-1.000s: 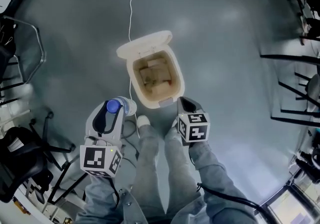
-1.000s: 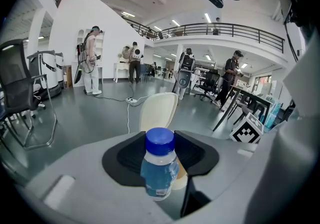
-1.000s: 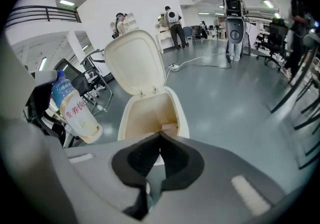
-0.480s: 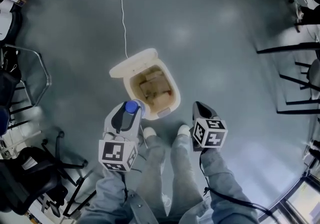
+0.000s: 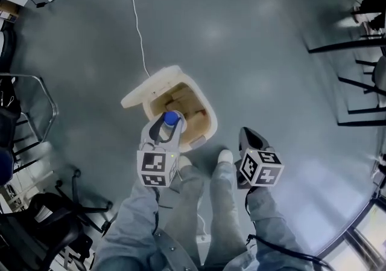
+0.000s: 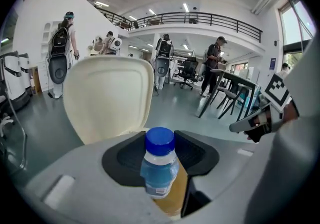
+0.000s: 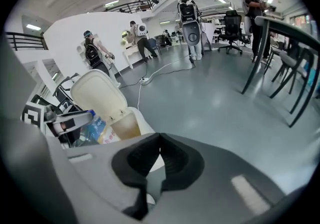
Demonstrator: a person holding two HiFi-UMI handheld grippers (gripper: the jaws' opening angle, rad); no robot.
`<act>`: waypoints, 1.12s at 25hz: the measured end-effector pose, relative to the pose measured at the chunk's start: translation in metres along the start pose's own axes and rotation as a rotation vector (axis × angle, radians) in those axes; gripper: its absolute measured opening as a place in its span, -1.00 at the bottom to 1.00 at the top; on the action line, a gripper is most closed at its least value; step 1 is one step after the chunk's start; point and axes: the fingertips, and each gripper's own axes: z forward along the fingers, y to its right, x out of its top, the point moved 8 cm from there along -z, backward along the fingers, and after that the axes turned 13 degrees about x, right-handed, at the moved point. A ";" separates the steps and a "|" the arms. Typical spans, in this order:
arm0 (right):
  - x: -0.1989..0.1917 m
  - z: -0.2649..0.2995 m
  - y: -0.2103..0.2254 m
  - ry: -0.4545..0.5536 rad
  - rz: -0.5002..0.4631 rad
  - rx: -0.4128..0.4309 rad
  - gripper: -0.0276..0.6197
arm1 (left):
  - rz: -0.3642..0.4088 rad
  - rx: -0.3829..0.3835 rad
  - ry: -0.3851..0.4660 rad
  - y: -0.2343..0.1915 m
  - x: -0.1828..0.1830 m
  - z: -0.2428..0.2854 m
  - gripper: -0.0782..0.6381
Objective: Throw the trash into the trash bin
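I have the bottle (image 6: 159,165) clamped in the left gripper (image 5: 163,135). Its fingers (image 6: 125,160) stand wide apart and press on the bottle's body from both sides, and the blue cap points forward and down. In the head view the cap sits over the near edge of the trash bin (image 5: 207,120). The bin stands open on the floor with its lid (image 5: 143,93) tipped up at the far left and brown waste already inside. The right gripper (image 5: 248,137) hangs beside the bin on the near right, with its fingers (image 7: 140,160) closed together on nothing. I judge the step in hand to be the release, with the task close to done once the bottle drops. To do it well, I would carry the left gripper a little farther over the opening, so that the whole bottle, and not only the cap, lies inside the rim line. I would hold it short of the raised lid, which the left gripper view shows directly ahead. I would keep the downward tilt so the bottle slides out cap first, then open the fingers fully in one motion. The bottle is round and smooth, so a partial opening could let it pivot, strike the near rim and roll away across the floor. The right gripper should stay clear of the opening.
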 end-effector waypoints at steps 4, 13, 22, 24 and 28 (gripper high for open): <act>-0.003 -0.004 0.004 0.001 0.020 -0.021 -0.91 | 0.013 -0.016 -0.047 0.001 -0.017 0.038 -0.25; -0.006 -0.016 0.011 0.010 0.044 -0.056 -0.91 | 0.113 -0.031 -0.143 0.011 -0.032 0.072 -0.24; -0.006 -0.016 0.009 0.006 0.046 -0.044 -0.91 | 0.078 -0.010 -0.156 0.004 -0.030 0.067 -0.13; -0.005 -0.016 0.007 0.007 0.035 -0.037 -0.91 | 0.067 0.005 -0.147 0.000 -0.029 0.063 -0.13; -0.003 -0.015 0.005 0.008 0.017 -0.016 -0.91 | 0.030 0.032 -0.128 -0.006 -0.028 0.048 -0.13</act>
